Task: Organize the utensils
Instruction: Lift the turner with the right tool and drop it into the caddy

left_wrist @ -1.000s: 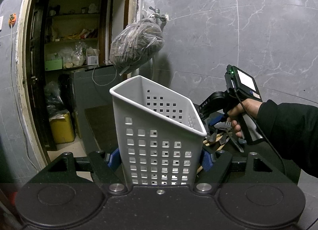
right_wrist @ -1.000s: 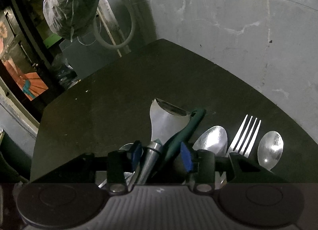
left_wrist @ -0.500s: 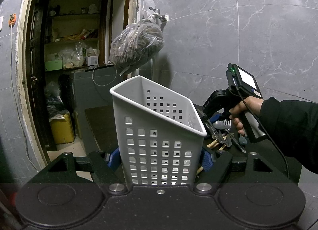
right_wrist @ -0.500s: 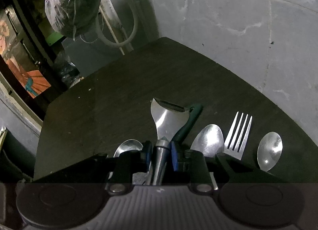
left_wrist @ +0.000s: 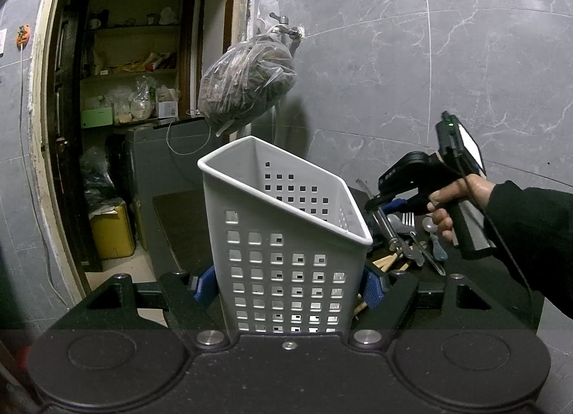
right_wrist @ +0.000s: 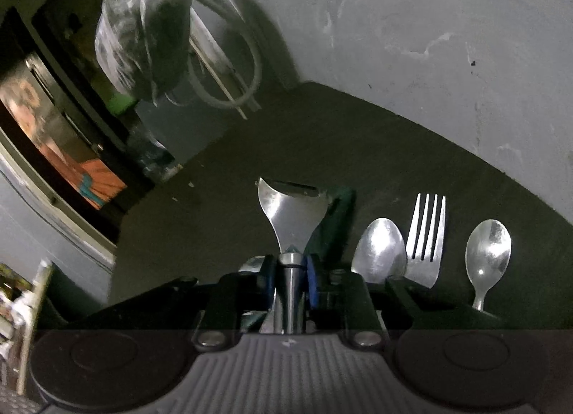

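The perforated white plastic caddy (left_wrist: 286, 253) sits empty, clamped in the left hand-held gripper (left_wrist: 286, 288). The right hand-held gripper (right_wrist: 290, 281) is closing on a shiny steel peeler (right_wrist: 292, 213) above the dark tabletop (right_wrist: 250, 163).

Grey marble-tiled wall (left_wrist: 465, 56) ran behind a dark table (right_wrist: 322, 149), a bag (left_wrist: 247, 84) hung off the tap (left_wrist: 283, 24), and a doorway (left_wrist: 132, 92) showed cluttered shelves (left_wrist: 132, 72).

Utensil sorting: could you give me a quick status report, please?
Left gripper clamped on white basket. Right gripper closing on metal peeler, handle between pads. Spoons and fork on table. Nothing blocking.
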`<move>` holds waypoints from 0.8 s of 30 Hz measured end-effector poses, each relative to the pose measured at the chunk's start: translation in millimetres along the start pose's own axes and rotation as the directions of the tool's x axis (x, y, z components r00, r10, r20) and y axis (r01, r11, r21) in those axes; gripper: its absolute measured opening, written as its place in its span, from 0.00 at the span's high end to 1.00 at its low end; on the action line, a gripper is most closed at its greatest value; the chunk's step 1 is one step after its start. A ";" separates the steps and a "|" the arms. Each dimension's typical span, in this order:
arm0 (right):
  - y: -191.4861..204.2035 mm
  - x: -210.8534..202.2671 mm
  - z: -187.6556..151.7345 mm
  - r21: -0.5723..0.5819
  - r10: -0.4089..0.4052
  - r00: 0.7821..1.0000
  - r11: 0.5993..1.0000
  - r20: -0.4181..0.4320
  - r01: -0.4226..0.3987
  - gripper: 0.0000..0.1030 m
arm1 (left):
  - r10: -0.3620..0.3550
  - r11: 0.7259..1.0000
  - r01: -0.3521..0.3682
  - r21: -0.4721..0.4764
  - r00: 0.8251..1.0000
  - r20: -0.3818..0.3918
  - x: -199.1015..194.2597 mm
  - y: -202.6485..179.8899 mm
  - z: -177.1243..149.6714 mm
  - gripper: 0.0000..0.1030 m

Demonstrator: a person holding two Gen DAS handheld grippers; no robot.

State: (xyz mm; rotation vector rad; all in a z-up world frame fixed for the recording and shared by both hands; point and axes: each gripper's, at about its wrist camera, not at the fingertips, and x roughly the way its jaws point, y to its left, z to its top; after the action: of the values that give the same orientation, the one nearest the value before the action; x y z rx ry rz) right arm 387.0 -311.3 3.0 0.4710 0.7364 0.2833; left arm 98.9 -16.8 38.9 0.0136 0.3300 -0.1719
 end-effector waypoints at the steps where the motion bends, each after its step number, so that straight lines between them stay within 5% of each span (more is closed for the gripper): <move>1: -2.4 -3.0 -0.3 0.012 0.023 1.000 1.000 0.011 -0.023 0.80 | 0.000 1.000 0.000 -0.001 1.000 0.000 -0.1 0.6 0.5 0.25; 9: -8.2 -26.9 -7.7 -0.025 0.139 0.982 0.990 0.125 -0.137 0.80 | 0.004 1.000 -0.004 0.004 1.000 0.004 1.1 1.7 1.5 0.25; 24: 40.8 -112.8 -26.7 -0.246 0.281 0.896 0.948 0.343 -0.203 0.80 | 0.004 1.000 -0.004 0.005 1.000 0.008 2.4 2.8 -0.3 0.25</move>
State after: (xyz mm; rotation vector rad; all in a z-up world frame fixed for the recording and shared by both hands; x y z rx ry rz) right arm 284.8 -313.8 71.2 0.4052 0.2673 0.4841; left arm 101.4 -14.4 37.8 0.0187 0.3215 -0.1689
